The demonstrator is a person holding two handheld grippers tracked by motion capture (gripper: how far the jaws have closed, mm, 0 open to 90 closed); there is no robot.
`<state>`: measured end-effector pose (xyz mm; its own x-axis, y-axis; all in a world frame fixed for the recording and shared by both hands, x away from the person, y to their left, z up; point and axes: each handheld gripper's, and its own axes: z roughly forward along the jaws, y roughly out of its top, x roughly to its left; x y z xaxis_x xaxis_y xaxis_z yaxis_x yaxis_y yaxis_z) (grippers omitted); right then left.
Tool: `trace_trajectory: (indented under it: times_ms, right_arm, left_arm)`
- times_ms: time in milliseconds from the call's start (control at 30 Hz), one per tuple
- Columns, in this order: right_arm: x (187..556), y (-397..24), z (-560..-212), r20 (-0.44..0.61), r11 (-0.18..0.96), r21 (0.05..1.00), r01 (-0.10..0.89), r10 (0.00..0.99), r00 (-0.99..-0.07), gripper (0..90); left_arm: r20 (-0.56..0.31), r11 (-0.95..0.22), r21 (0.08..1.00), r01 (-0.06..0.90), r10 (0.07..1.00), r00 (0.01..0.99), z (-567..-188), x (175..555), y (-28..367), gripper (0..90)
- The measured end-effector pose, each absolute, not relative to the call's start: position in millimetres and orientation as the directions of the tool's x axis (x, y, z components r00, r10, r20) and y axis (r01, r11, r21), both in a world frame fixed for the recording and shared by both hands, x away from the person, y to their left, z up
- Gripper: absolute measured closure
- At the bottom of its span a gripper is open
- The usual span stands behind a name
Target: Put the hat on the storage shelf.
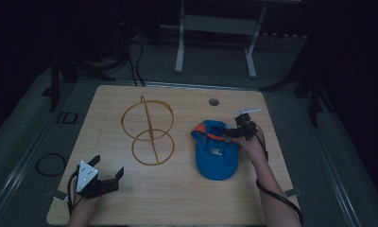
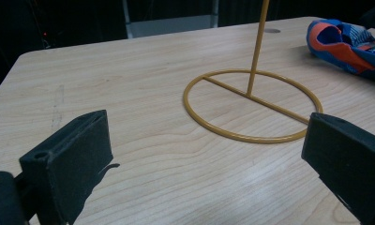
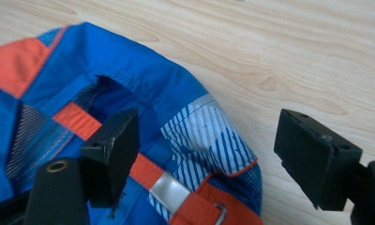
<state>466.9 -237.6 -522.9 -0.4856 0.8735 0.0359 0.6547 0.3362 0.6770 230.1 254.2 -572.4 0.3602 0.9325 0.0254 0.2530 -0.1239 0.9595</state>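
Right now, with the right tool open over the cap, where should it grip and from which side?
Grip the back edge of the blue cap, beside the orange adjuster strap. There the fabric stands up around the opening as a thin band that jaws can straddle. Come from above and behind, as the right tool is placed: one jaw inside the opening, one outside. The brim lies flat on the table, probably harder to pinch.
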Motion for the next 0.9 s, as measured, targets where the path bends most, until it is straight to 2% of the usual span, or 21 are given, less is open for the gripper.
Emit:
trace_trajectory:
  times_ms: [133,233,267,367,500,733,800,900]
  right_arm:
    - [472,-232,-532,0.024,0.351,0.658,0.667,0.875,-0.484,22.4]
    - [473,-226,-540,0.009,0.378,0.638,0.671,0.868,-0.497,26.3]
    - [473,-224,-542,-0.02,0.41,0.624,0.665,0.86,-0.51,31.1]
    - [471,-217,-549,-0.069,0.466,0.608,0.643,0.837,-0.542,36.8]
    - [470,-216,-548,-0.051,0.471,0.61,0.637,0.826,-0.562,51.0]
    - [466,-213,-547,-0.055,0.504,0.609,0.613,0.797,-0.601,82.5]
    - [464,-212,-547,-0.067,0.509,0.611,0.607,0.797,-0.601,86.5]
    - [463,-212,-545,-0.057,0.505,0.605,0.616,0.799,-0.598,87.6]
  left_arm:
    - [0.022,-0.121,0.959,0.255,0.933,0.36,-572,230,255,2.3]
    - [0.013,-0.113,0.961,0.251,0.929,0.369,-572,230,255,2.3]
    - [0.013,-0.113,0.962,0.249,0.929,0.37,-572,230,255,2.3]
    - [0.018,-0.12,0.96,0.253,0.928,0.372,-572,230,255,2.2]
    - [0.018,-0.121,0.96,0.253,0.928,0.373,-572,230,255,2.3]
    - [0.006,-0.109,0.959,0.263,0.931,0.364,-573,231,256,2.3]
    - [0.012,-0.118,0.956,0.267,0.93,0.367,-573,231,256,2.3]
    - [0.022,-0.131,0.953,0.275,0.93,0.366,-574,232,255,2.3]
